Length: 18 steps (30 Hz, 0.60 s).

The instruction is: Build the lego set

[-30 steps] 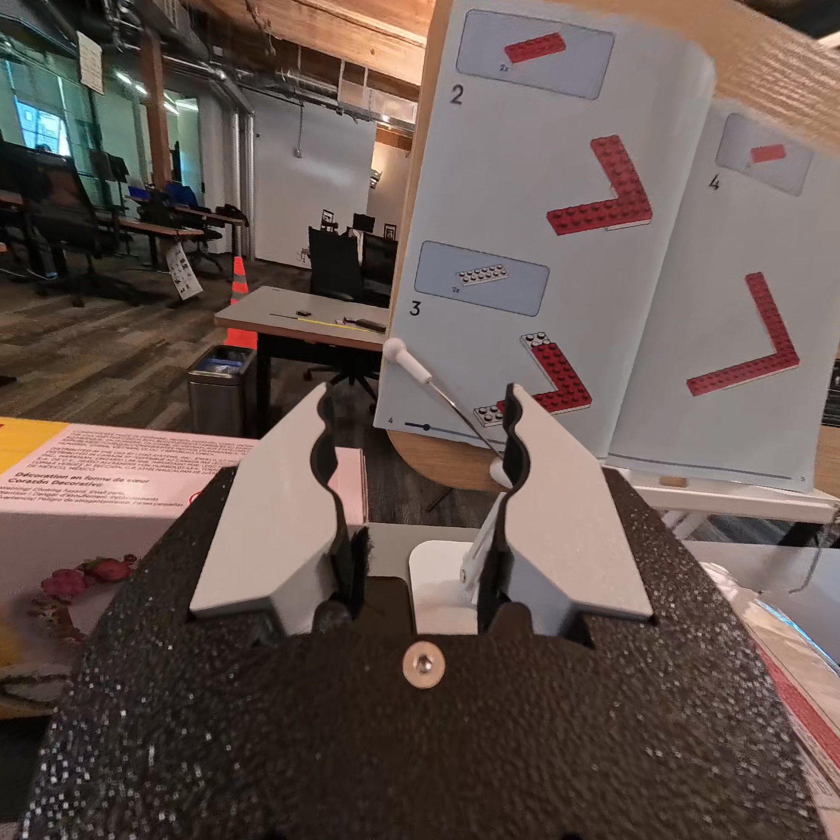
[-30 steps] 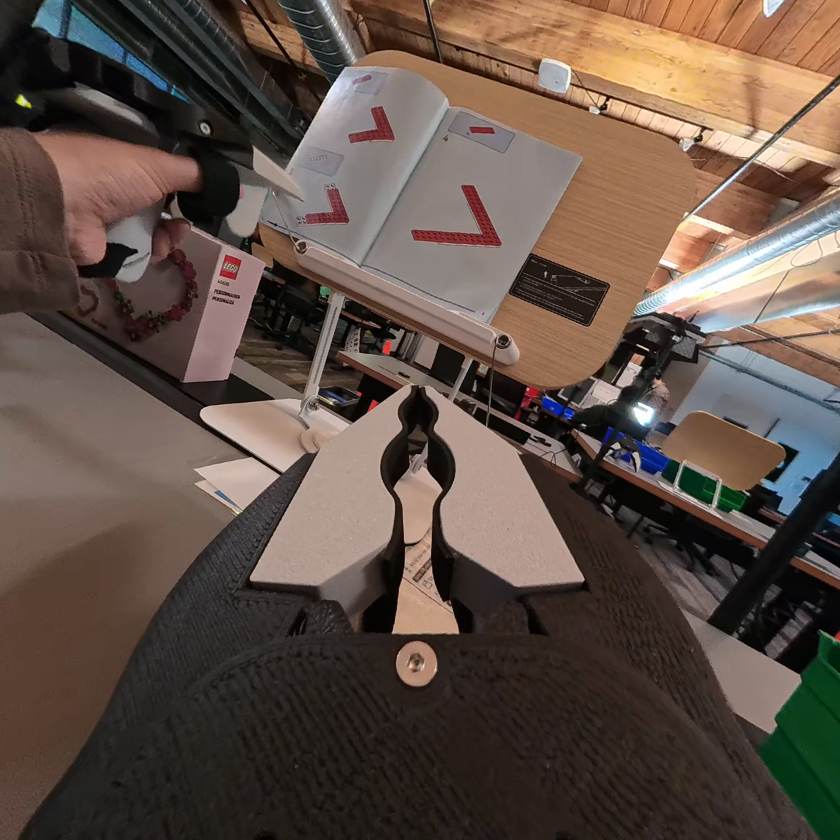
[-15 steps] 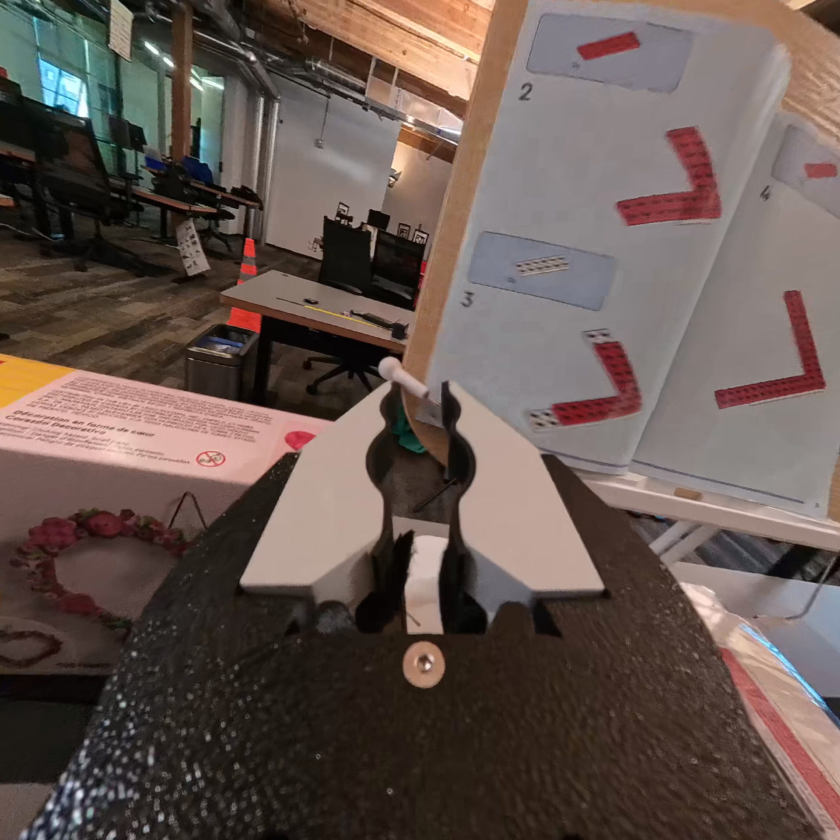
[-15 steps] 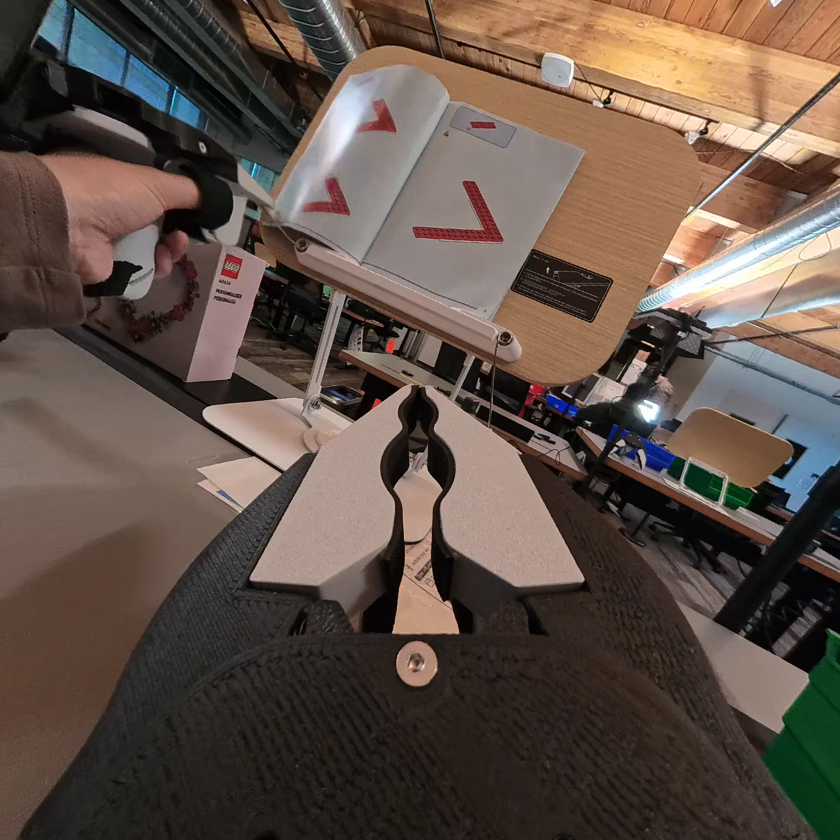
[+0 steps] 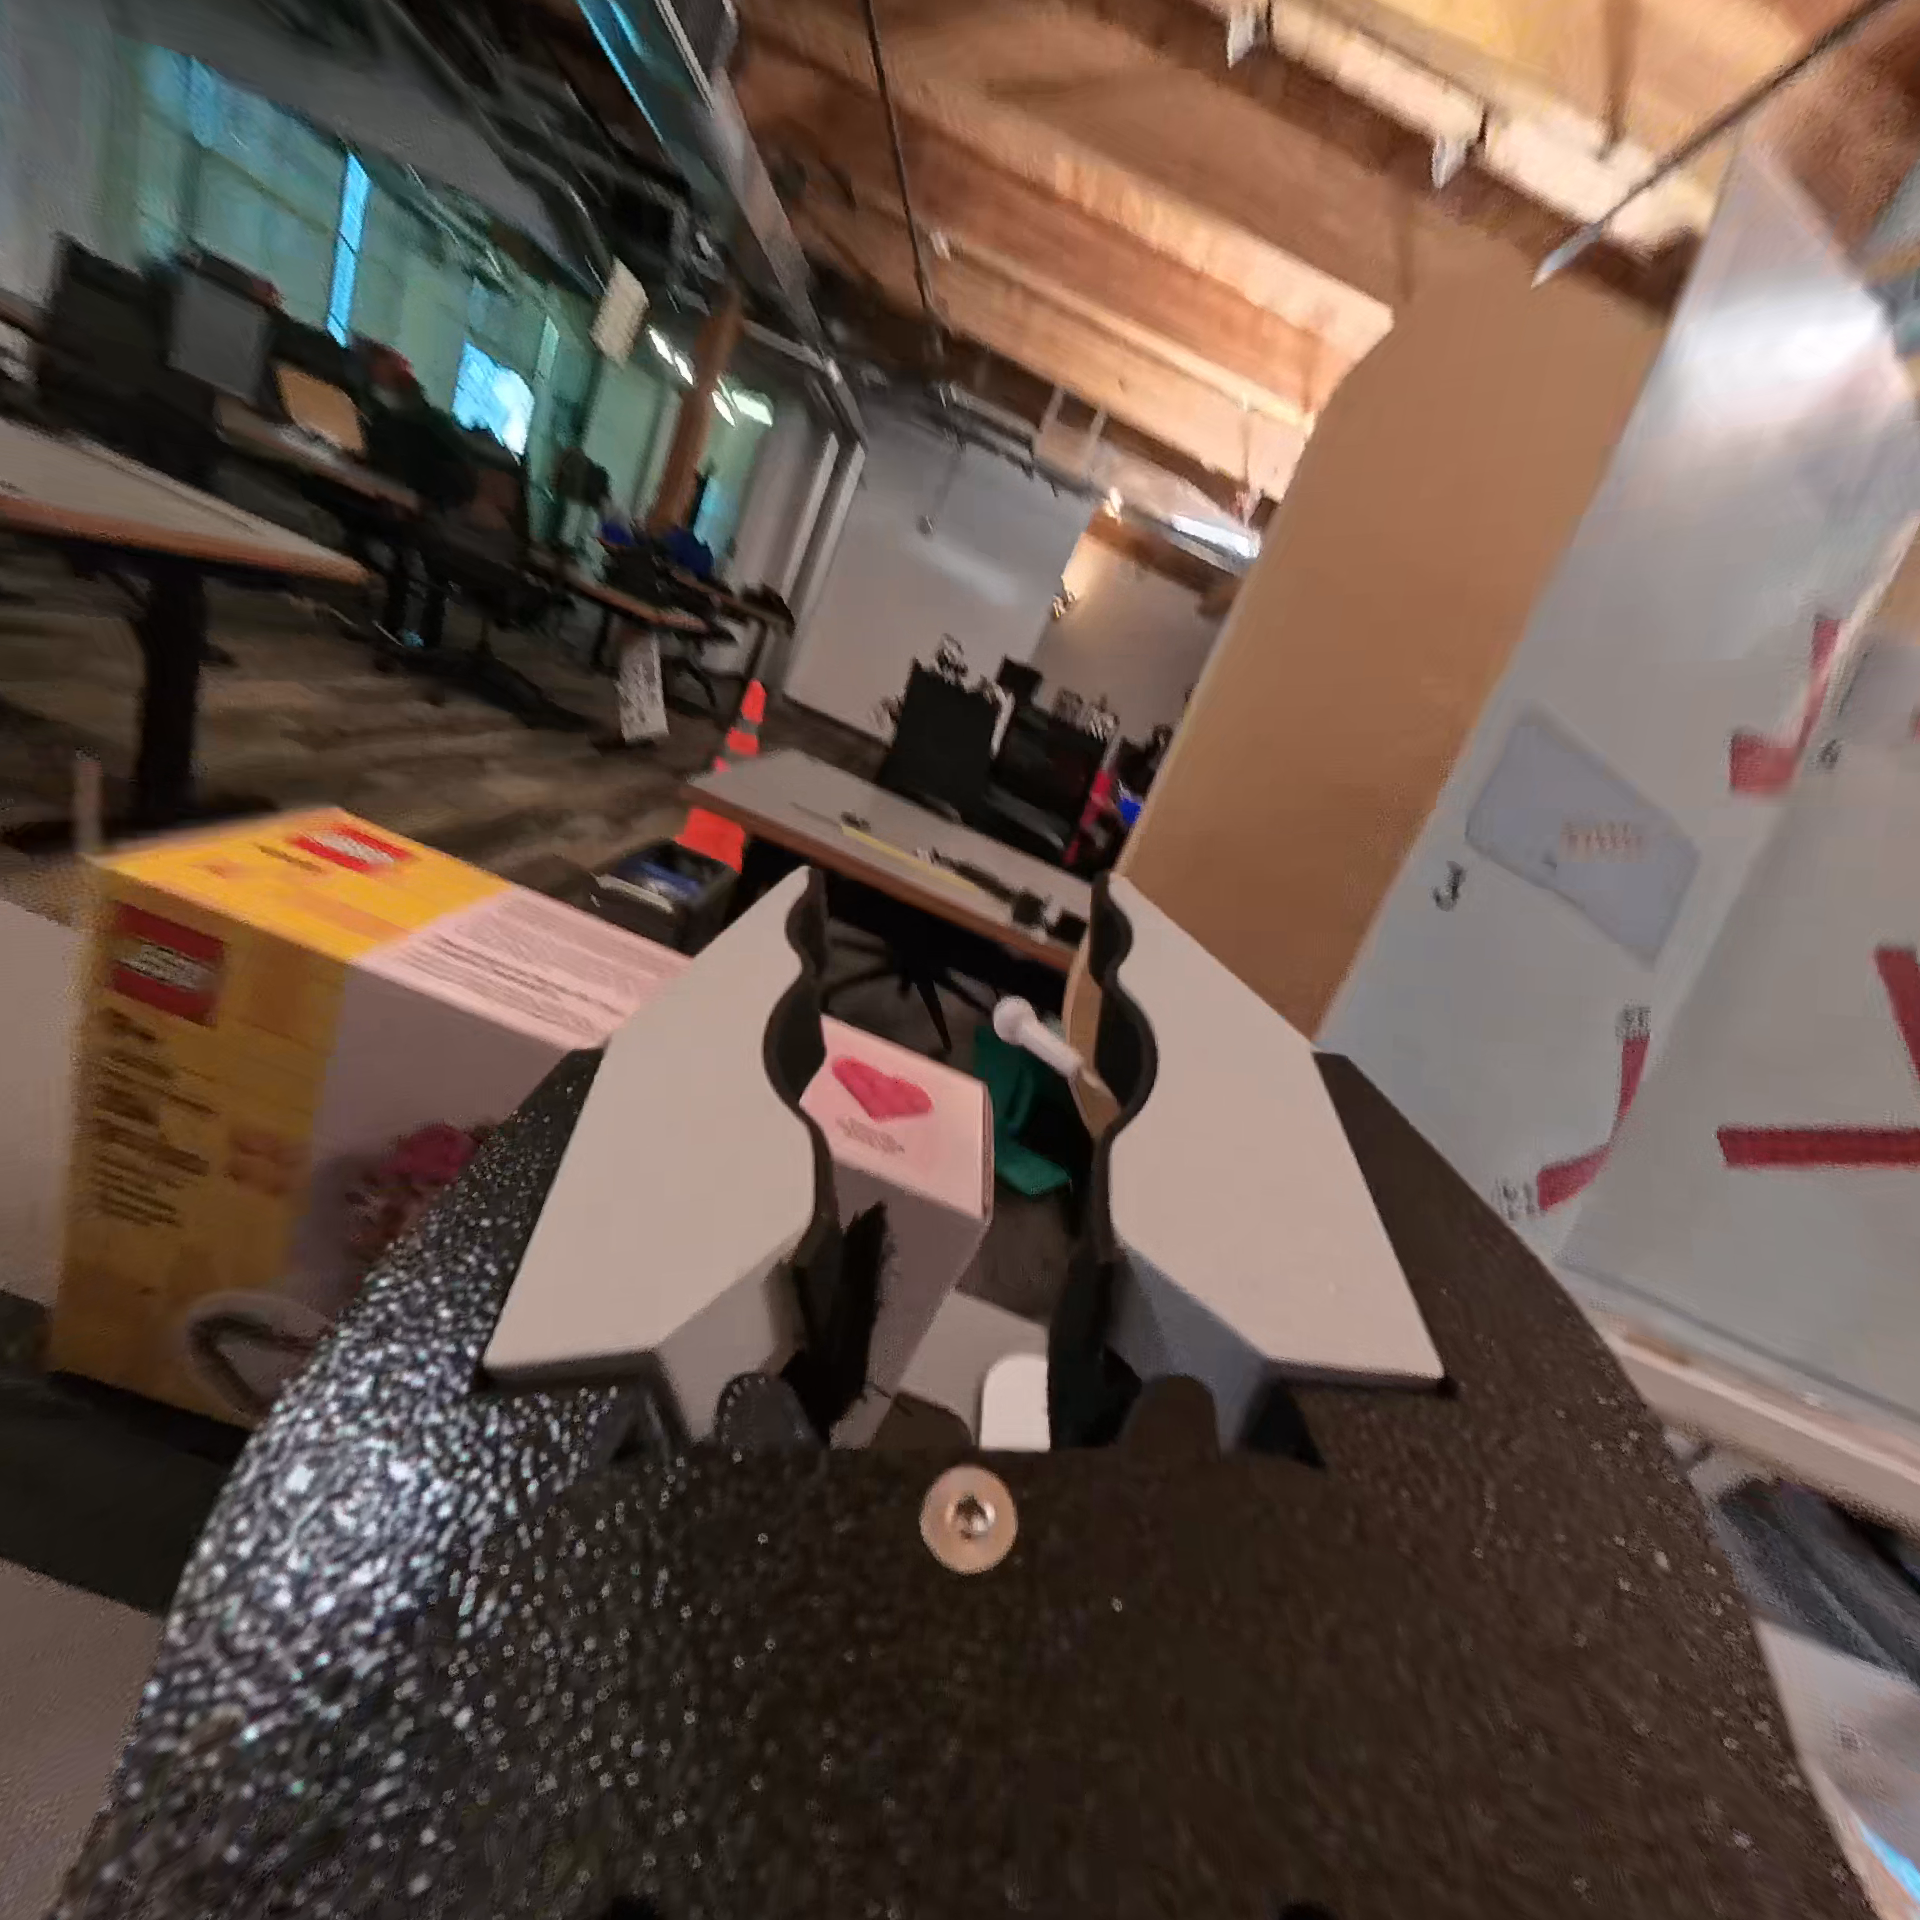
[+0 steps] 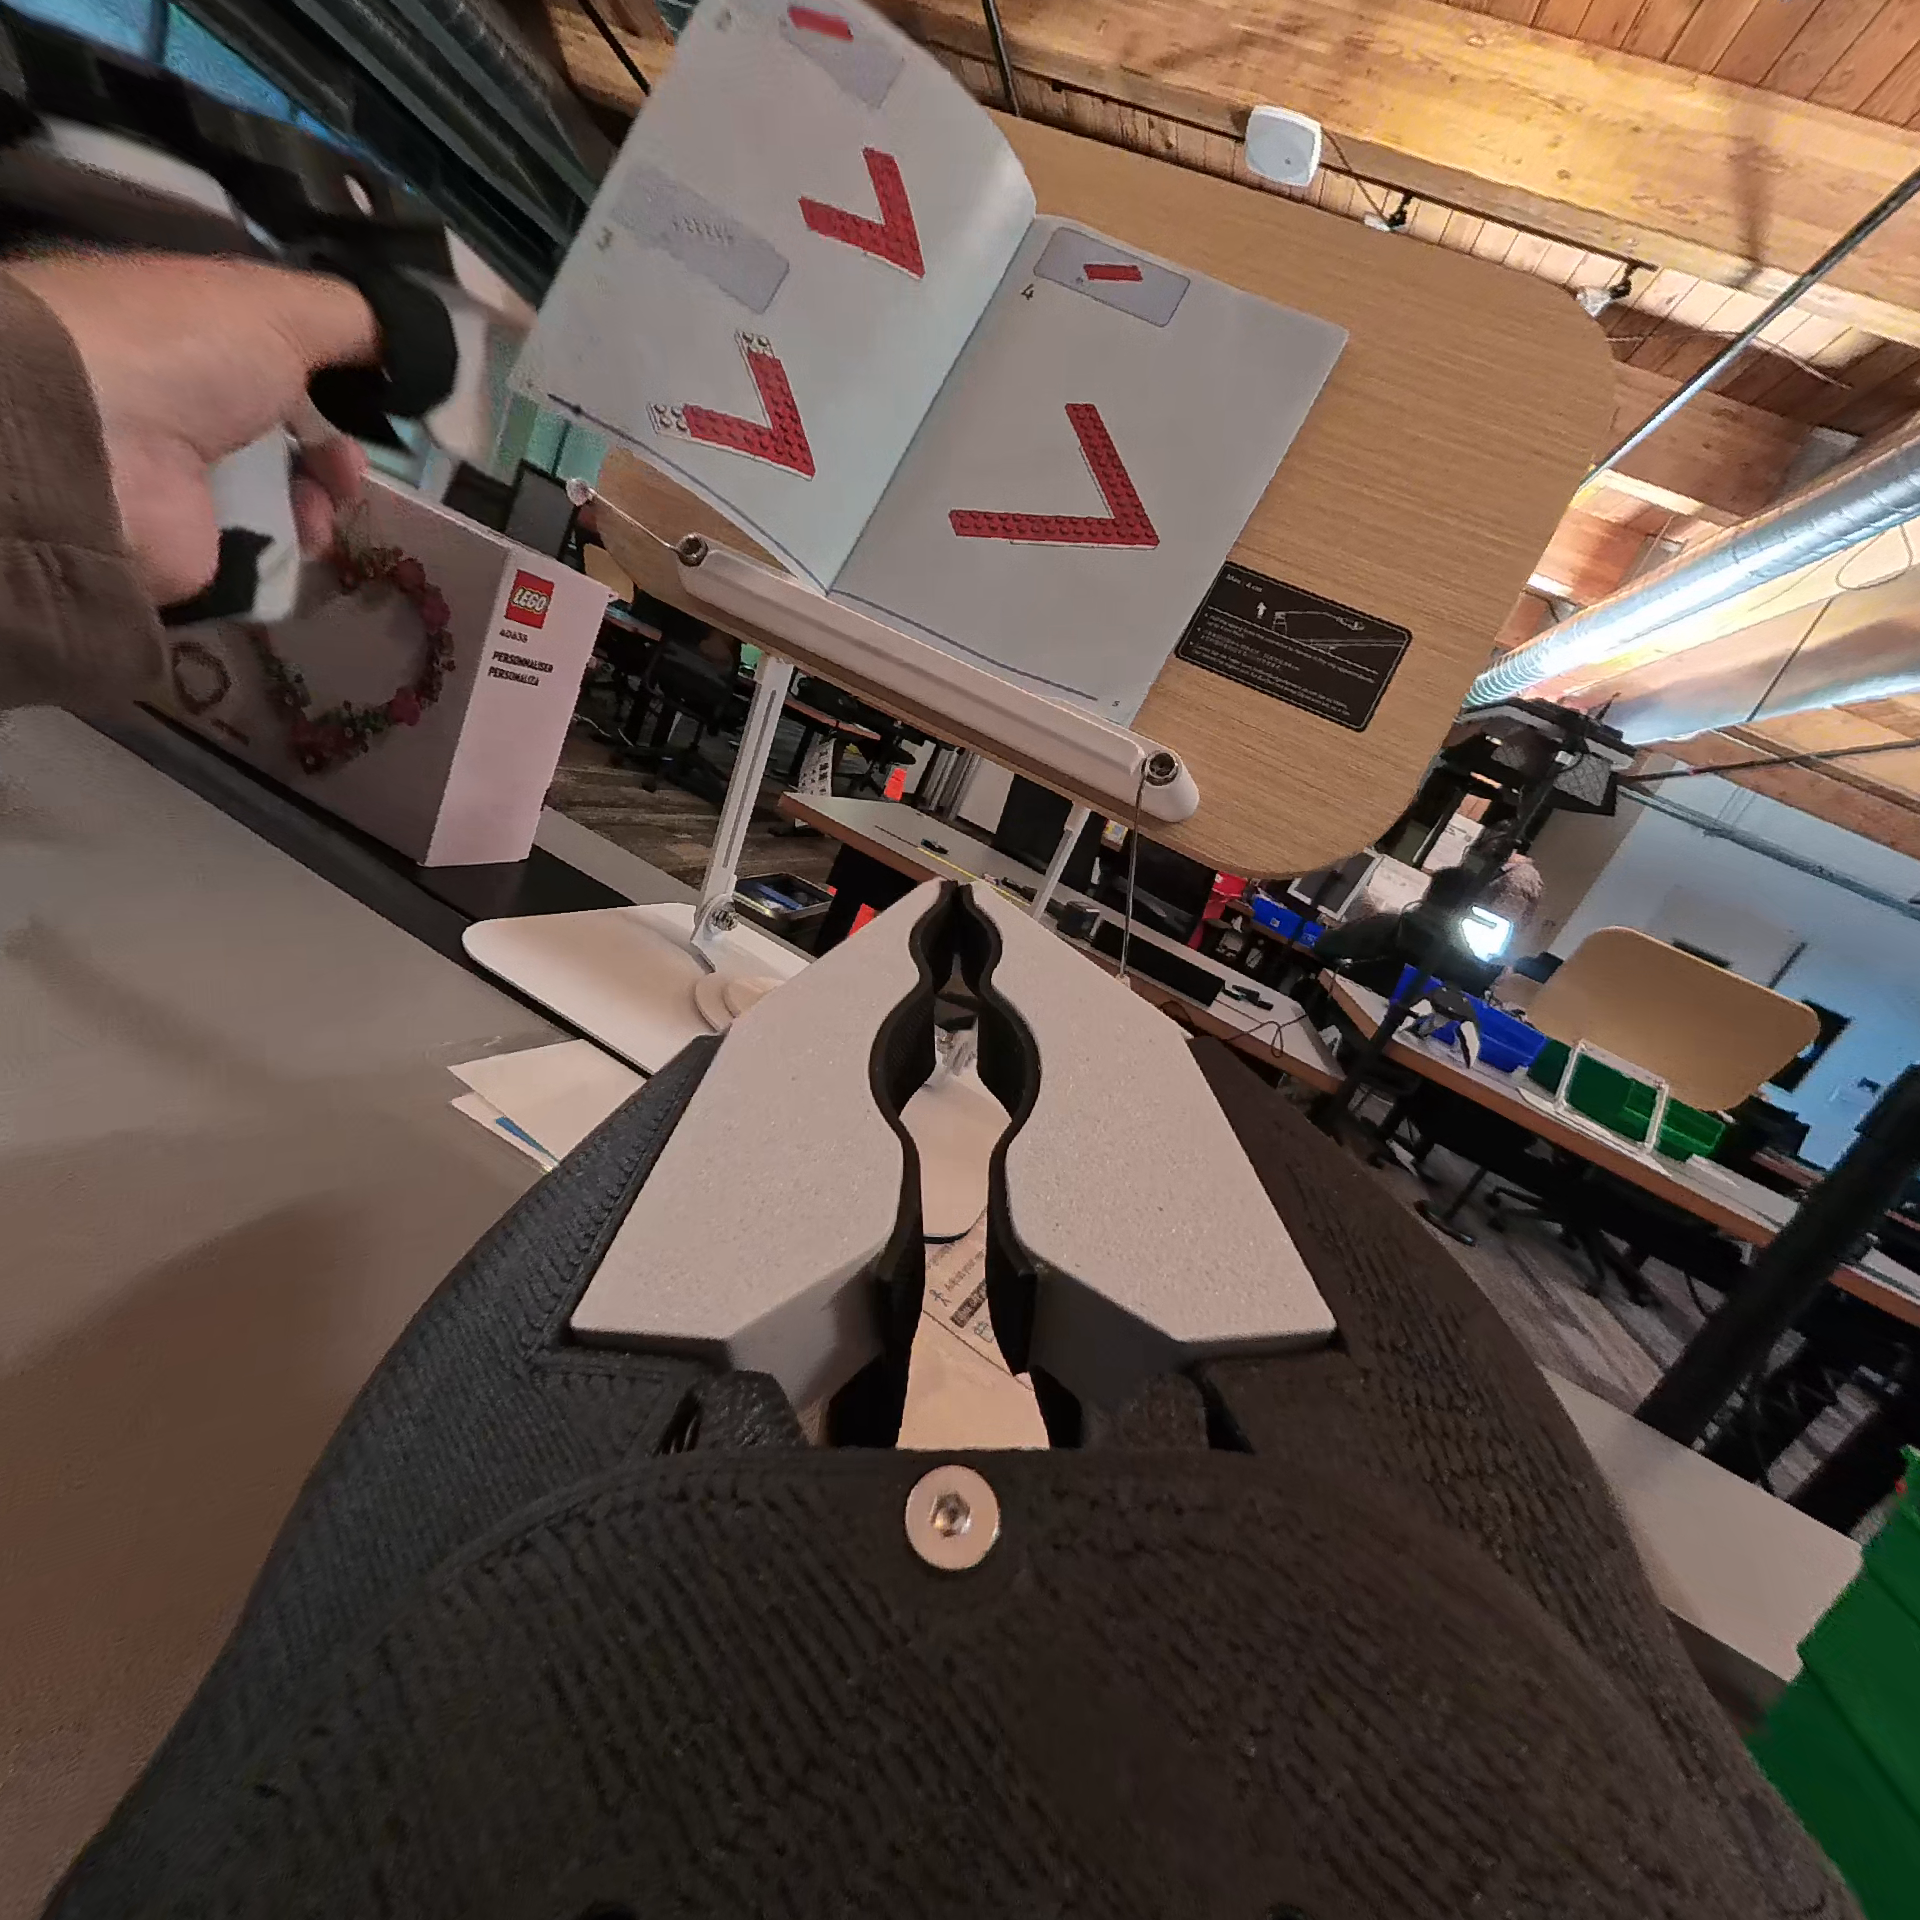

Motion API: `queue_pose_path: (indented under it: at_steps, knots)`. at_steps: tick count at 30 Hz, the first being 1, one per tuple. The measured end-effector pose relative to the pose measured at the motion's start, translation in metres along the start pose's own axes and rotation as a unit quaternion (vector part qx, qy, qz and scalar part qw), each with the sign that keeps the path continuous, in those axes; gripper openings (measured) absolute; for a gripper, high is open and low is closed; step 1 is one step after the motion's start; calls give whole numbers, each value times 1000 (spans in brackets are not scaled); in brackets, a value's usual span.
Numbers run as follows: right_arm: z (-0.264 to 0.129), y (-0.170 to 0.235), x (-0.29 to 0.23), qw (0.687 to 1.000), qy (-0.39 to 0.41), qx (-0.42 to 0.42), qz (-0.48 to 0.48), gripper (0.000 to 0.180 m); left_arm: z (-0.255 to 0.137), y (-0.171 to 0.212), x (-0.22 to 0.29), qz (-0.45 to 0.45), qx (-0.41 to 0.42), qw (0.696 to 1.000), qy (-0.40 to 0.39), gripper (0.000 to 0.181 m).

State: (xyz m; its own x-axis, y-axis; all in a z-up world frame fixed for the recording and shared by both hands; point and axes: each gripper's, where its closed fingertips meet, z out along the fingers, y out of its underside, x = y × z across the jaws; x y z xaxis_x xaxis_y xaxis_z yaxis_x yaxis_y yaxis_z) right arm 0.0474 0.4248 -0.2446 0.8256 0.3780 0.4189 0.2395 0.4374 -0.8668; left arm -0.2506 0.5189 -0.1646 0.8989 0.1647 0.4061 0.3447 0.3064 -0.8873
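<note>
The open instruction booklet (image 6: 1039,416) stands on a wooden book stand (image 6: 1455,468). Its pages show red L-shaped plates. The left page (image 6: 790,260) bulges forward, loose. The stand's left page-holder pin (image 6: 623,514) sticks out to the left, off the page. My left gripper (image 5: 951,935) is open and empty just left of the booklet (image 5: 1662,831), with the white-tipped pin (image 5: 1023,1029) between its fingers, untouched. A hand (image 6: 197,405) holds it in the right wrist view. My right gripper (image 6: 951,899) is shut and empty, low over the table, pointing at the stand's base (image 6: 592,961). No loose bricks show.
The pink and yellow set box (image 5: 312,1039) stands on the table at the left, also in the right wrist view (image 6: 468,707). White papers (image 6: 540,1101) lie by the stand's base. Green bins (image 6: 1849,1714) sit at the far right edge. Office desks and chairs are behind. The tips of one gripper are about 30 cm away from the tips of the other.
My left gripper was nearly shut around the pin's wire half a second ago; now it is open and has swung left. The pin is off the page and the left page has sprung forward.
</note>
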Motion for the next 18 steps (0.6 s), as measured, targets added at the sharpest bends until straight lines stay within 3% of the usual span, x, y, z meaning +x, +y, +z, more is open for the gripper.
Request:
queue_pose_path:
  at_steps: [5, 8, 11, 13, 14, 18]
  knots:
    - [31, -9, 6, 999, 26, 18, -18, 0, -21, -58, 28, 4, 90, 994, 55, 53]
    - [73, -34, -1, 998, 23, 55, -32, 0, -35, -74, 75, 14, 111, 978, 175, 77]
    - [113, -62, 3, 995, 33, 88, -13, 0, -44, -63, 117, 14, 54, 953, 297, 98]
    - [136, -82, -3, 994, 13, 112, 4, 0, -45, -44, 134, 30, -4, 939, 343, 101]
    - [146, -90, -8, 993, -2, 118, 9, 0, -44, -36, 136, 44, -21, 938, 344, 97]
    - [172, -103, -35, 992, -66, 106, 9, 0, -38, -22, 128, 113, -24, 943, 311, 52]
